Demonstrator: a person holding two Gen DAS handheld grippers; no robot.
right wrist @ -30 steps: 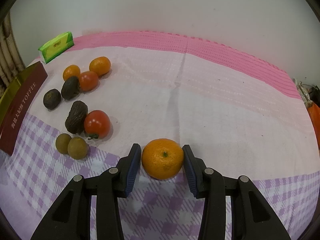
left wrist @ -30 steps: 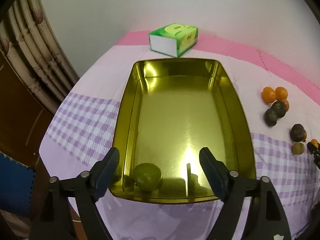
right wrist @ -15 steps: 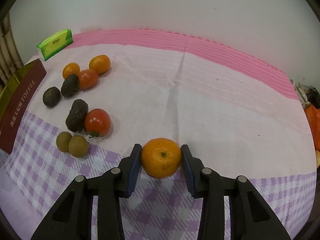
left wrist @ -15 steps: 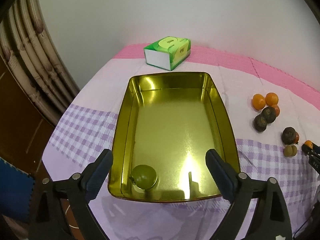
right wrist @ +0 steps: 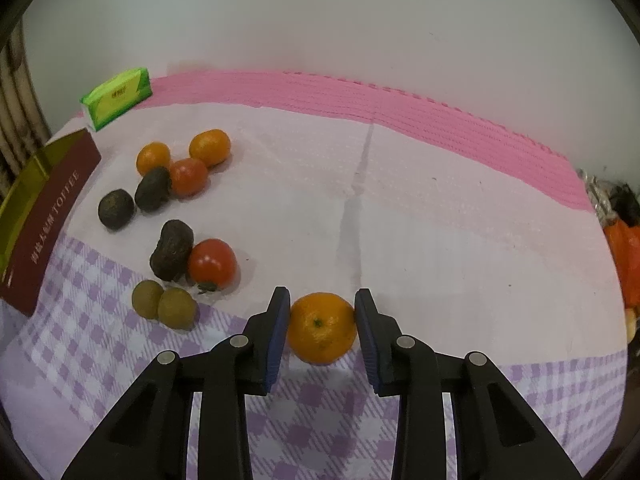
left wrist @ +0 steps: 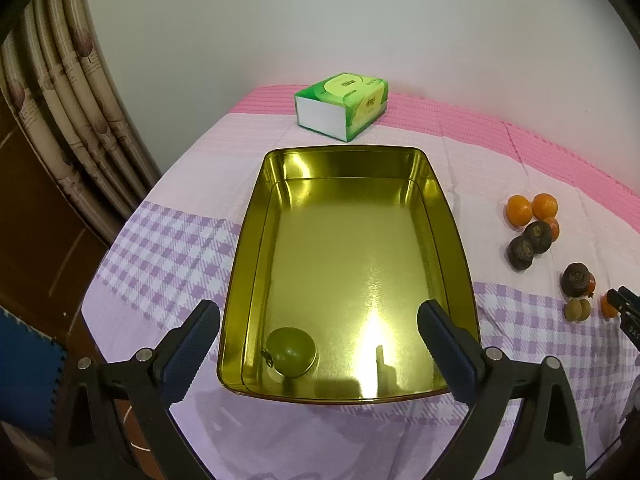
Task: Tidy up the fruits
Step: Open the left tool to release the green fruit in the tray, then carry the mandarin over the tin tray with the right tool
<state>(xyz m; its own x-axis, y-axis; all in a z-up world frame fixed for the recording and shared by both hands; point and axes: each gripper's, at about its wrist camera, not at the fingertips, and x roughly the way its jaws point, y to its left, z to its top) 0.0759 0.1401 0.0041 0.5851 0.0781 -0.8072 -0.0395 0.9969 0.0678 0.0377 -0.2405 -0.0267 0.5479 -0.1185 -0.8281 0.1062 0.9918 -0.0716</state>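
Note:
My left gripper [left wrist: 318, 310] hangs above the near end of a gold tin [left wrist: 344, 164], its jaws opening wide with nothing held. A green fruit [left wrist: 291, 352] lies in the tin's near left corner. In the right wrist view my right gripper [right wrist: 322, 298] is closing on an orange [right wrist: 322, 330] over the checked cloth, both blue pads pressing its sides. Left of it lie loose fruits: two oranges [right wrist: 210, 147], a tomato [right wrist: 188, 176], three dark wrinkled fruits [right wrist: 172, 250], a second tomato [right wrist: 212, 262] and two small brownish-green fruits [right wrist: 176, 307].
A green tissue pack [left wrist: 342, 110] stands behind the tin near the wall. The tin's maroon side [right wrist: 52, 216] shows at the left edge of the right wrist view. A curtain [left wrist: 68, 92] and the table's edge lie to the left. An orange bag [right wrist: 624, 256] sits far right.
The left jaws spread wider and the gripper drew back from the tin, leaving the green fruit inside. The right jaws closed in until both pads touched the orange.

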